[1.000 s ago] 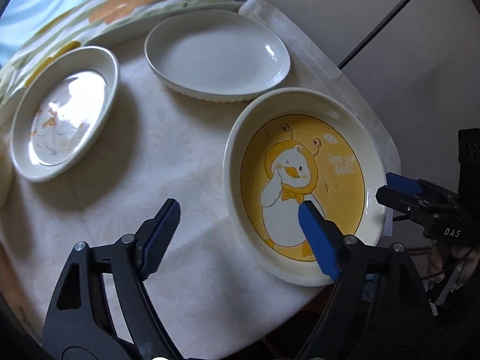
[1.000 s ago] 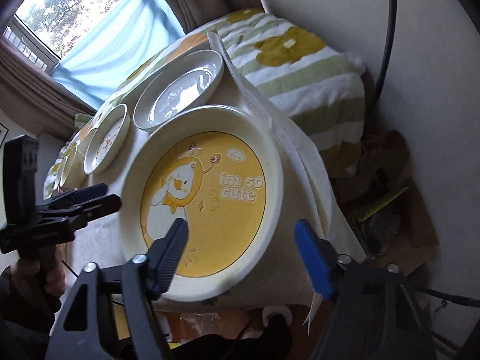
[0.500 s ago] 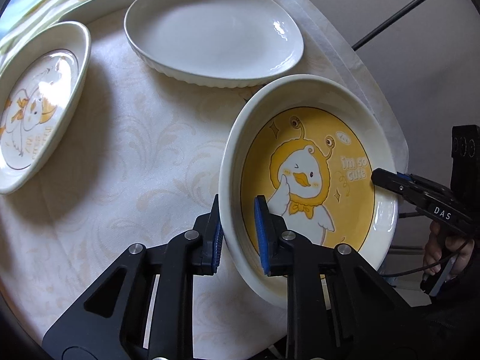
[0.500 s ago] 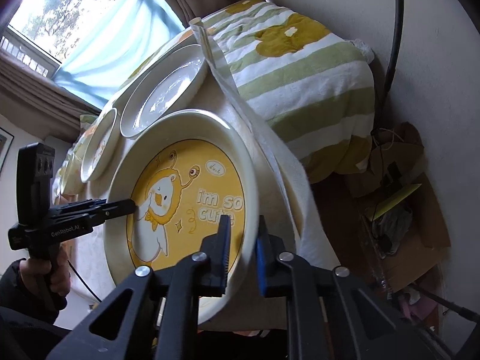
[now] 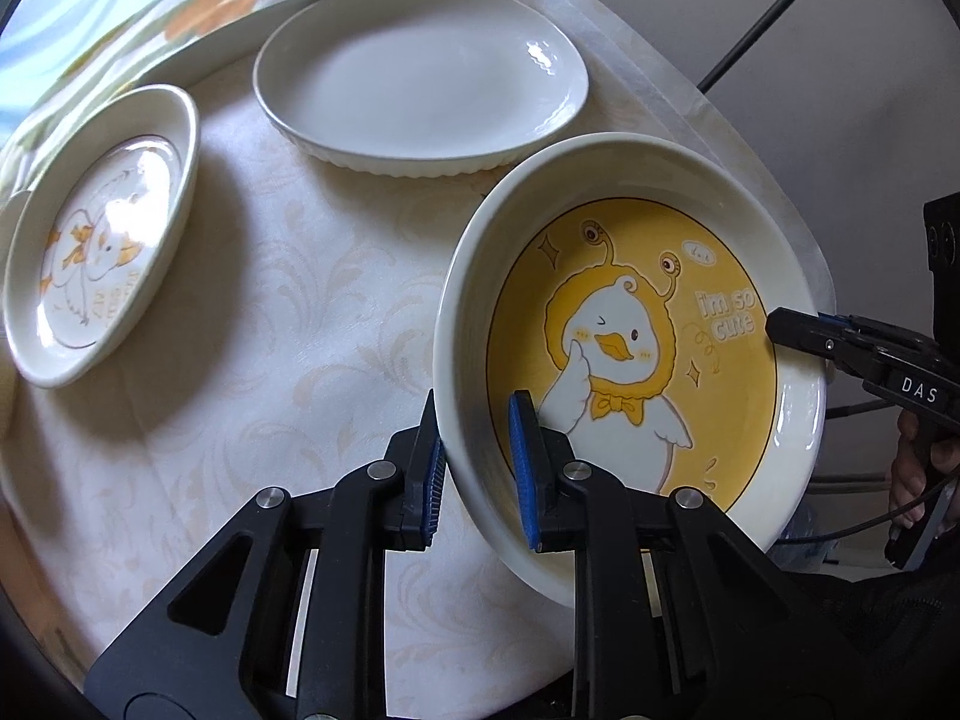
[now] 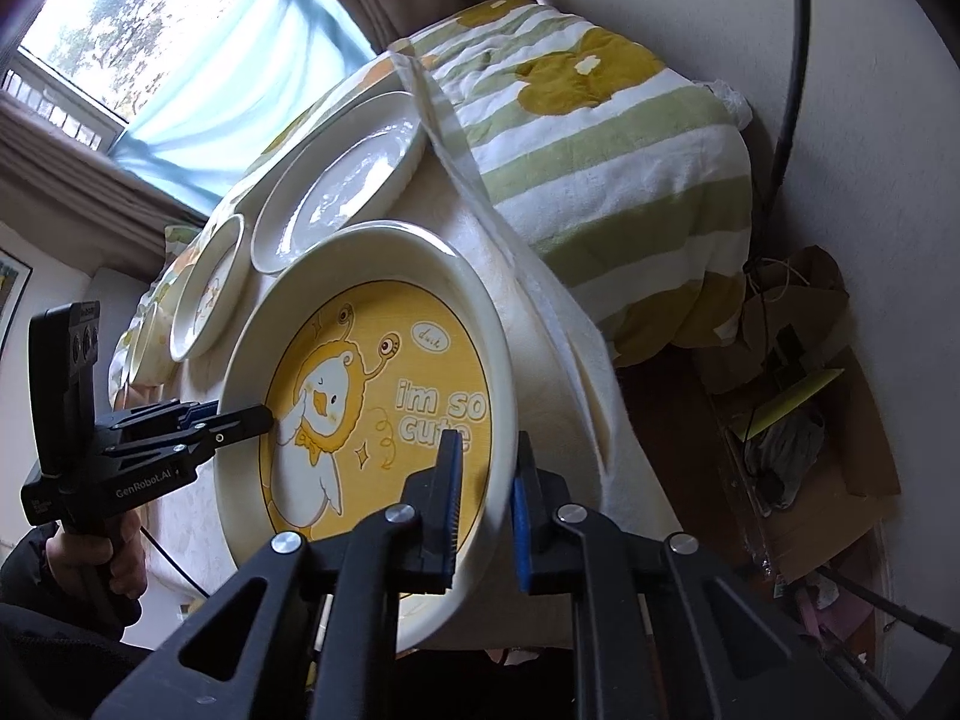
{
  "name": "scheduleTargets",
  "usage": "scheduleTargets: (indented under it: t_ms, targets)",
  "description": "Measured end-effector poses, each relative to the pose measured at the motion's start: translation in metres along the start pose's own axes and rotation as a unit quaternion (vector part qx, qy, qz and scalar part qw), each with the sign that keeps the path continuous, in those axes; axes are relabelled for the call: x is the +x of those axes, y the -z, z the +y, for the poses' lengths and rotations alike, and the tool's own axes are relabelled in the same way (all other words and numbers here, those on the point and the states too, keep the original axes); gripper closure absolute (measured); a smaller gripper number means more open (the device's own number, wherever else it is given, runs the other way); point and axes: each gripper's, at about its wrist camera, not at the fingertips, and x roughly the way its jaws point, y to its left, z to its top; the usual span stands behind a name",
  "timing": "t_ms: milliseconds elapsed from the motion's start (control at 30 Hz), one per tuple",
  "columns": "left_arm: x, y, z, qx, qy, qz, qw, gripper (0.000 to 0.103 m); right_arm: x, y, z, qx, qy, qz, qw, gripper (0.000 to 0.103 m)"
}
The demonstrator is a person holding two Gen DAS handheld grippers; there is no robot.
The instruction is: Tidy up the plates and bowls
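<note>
A: A round tabletop (image 5: 252,324) under a cream cloth with a pale leaf pattern stands by a plain wall, with a window and a light blue curtain (image 6: 198,102) behind it. A green-and-white striped blanket with yellow flowers (image 6: 600,138) lies heaped just beyond the far edge.

B: And the big dish?

A: The large cream round ceramic plate with a yellow centre and a cartoon duck (image 5: 630,348) sits at the tabletop's near right edge, tilted, its near rim overhanging the edge. The words "i'm so cute" are printed on it.

B: Who has hold of it?

A: Both. The left tongs (image 5: 477,468) are narrow and clamped on its left rim, one blue pad (image 5: 523,462) inside the wall, the other outside. The right tongs (image 6: 485,498) are clamped on the opposite rim in the same manner, one pad on each face.

B: What else is there?

A: A plain white oval ceramic dish with a fluted outer wall (image 5: 420,78) lies near the far edge, just beside the duck plate; whether they touch I cannot tell. A smaller cream plate with a faint duck drawing (image 5: 102,234) lies towards the left edge, well apart from the big one.
</note>
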Motion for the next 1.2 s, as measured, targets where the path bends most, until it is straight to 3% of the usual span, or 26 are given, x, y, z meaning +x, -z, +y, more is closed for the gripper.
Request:
scheduleTargets:
  t_ms: [367, 633, 900, 1200]
  targets:
    - [-0.07, 0.031, 0.038, -0.078, -0.02, -0.049, 0.9955, 0.086, -0.01, -0.023, 0.061, -0.076, -0.037, 0.02, 0.996, 0.089]
    - [-0.123, 0.092, 0.098, -0.131, -0.04, -0.091, 0.9864, 0.086, 0.005, -0.018, 0.143, -0.129, -0.069, 0.027, 0.989, 0.089]
    - [-0.142, 0.157, 0.18, -0.182, -0.054, -0.084, 0.9781, 0.086, 0.059, 0.014, 0.23, -0.16, -0.081, 0.067, 0.981, 0.089]
    - [-0.12, 0.211, 0.25, -0.202, -0.051, -0.055, 0.9765, 0.086, 0.12, 0.057, 0.282, -0.176, -0.07, 0.118, 0.975, 0.089]
